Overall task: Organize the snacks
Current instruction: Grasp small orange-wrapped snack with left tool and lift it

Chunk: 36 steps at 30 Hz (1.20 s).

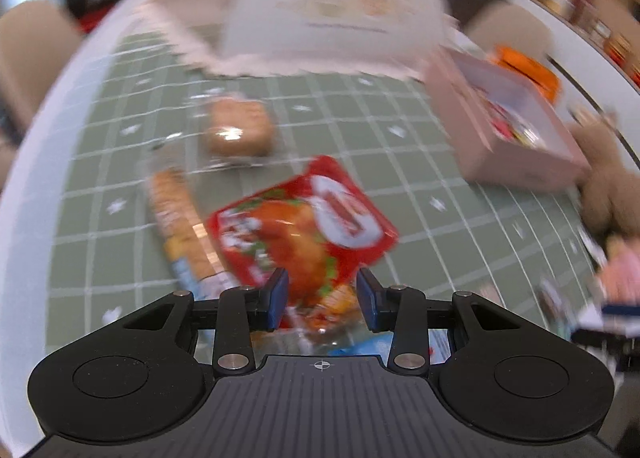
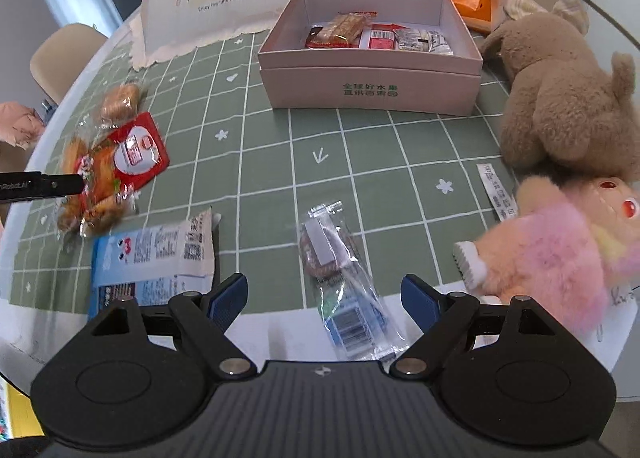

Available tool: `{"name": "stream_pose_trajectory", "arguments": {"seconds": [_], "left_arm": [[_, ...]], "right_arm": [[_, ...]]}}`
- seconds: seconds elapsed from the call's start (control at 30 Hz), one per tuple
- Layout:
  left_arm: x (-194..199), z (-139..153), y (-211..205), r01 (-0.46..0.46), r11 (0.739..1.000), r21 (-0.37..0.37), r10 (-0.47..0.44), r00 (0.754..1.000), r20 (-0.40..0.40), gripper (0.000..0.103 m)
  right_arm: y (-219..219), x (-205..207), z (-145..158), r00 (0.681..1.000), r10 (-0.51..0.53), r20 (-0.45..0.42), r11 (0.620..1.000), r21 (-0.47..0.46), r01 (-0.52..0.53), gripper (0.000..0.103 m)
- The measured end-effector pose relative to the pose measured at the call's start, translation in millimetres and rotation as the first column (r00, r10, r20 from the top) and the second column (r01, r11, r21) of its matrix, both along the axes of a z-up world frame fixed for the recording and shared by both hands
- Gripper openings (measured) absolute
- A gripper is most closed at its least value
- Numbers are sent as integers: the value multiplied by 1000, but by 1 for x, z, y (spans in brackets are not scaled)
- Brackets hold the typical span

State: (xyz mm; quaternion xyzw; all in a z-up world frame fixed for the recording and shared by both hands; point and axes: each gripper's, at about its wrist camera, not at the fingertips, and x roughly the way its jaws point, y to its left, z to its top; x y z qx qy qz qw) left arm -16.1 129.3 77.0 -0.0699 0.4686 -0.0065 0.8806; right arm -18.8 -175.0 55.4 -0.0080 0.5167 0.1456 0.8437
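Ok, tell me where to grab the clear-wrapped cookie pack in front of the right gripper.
Take the clear-wrapped cookie pack across its narrow width near the round cookie, coming from above. It lies flat on the tablecloth, lengthwise toward the open right gripper, so its long edges likely suit the fingers best.

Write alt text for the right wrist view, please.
An open right gripper hovers over a clear-wrapped snack on a green checked tablecloth. Beyond sits a pink box holding snacks; plush toys lie right, a red packet left.
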Motion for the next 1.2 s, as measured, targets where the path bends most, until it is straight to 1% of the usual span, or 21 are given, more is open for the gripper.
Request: {"name": "stream_pose_trajectory", "arguments": {"seconds": [0.03, 0.1, 0.13, 0.17, 0.2, 0.23, 0.27, 0.3, 0.33, 0.47, 0.53, 0.63, 0.67, 0.77, 0.83, 0.9, 1.0, 1.07, 1.13, 1.2], "left_arm": [[1, -2, -2, 50, 999, 22, -50, 999, 2, 42], [1, -6, -6, 185, 980, 77, -186, 982, 6, 42], [1, -8, -8, 249, 964, 96, -250, 968, 0, 42], [0, -11, -10, 315, 942, 119, -315, 949, -16, 42], [-1, -15, -13, 378, 914, 147, -376, 926, -41, 42], [-1, -19, -16, 420, 891, 174, -414, 908, -68, 42], [-1, -24, -18, 446, 873, 200, -435, 895, -96, 42], [0, -28, -19, 453, 864, 219, -438, 892, -116, 42], [2, -31, -19, 447, 867, 222, -430, 894, -123, 43], [12, -33, -18, 403, 898, 179, -391, 915, -100, 43], [19, -33, -20, 395, 904, 166, -381, 918, -109, 43], [21, -34, -26, 384, 911, 148, -369, 922, -119, 35], [22, -34, -27, 375, 917, 138, -361, 925, -119, 35], [16, -33, -26, 320, 945, 72, -312, 944, -105, 34], [7, -33, -22, 257, 966, 11, -255, 962, -99, 34], [-5, -32, -19, 191, 981, -42, -194, 976, -96, 34], [-29, -28, -17, 110, 986, -124, -123, 988, -96, 34], [-43, -23, -18, 73, 986, -152, -88, 992, -95, 33], [-56, -18, -23, 60, 982, -179, -77, 993, -87, 33], [-64, -12, -31, 79, 977, -199, -96, 993, -74, 32]], "right_arm": [[0, -2, 1, 1000, 1, 1, 1000, -5, -1, 85], [0, -4, 1, 1000, 5, 0, 1000, -18, -5, 86], [0, -7, 0, 1000, 9, 2, 1000, -29, -9, 86], [1, -9, 0, 1000, 13, 4, 999, -43, -13, 86], [2, -12, -1, 1000, 18, 8, 998, -55, -18, 86], [3, -15, -2, 1000, 24, 11, 997, -69, -24, 86], [4, -18, -3, 999, 31, 12, 996, -80, -30, 86], [6, -20, -3, 999, 38, 12, 996, -85, -36, 87], [7, -23, -4, 999, 44, 11, 995, -87, -43, 87], [8, -30, -7, 999, 47, 3, 995, -88, -47, 88], [8, -32, -8, 999, 45, -3, 995, -90, -45, 88], [9, -34, -9, 999, 48, -3, 994, -97, -48, 88], [8, -34, -9, 999, 50, -2, 994, -96, -50, 89], [8, -34, -9, 998, 57, 3, 995, -87, -56, 90], [10, -33, -9, 998, 65, 6, 995, -82, -65, 90], [11, -31, -10, 997, 76, 9, 994, -80, -75, 90], [12, -24, -12, 996, 82, 22, 993, -87, -79, 90], [10, -16, -16, 997, 69, 26, 993, -97, -66, 90], [8, -8, -21, 998, 60, 17, 994, -95, -58, 90], [8, 0, -25, 998, 60, 12, 993, -99, -59, 90]]}}
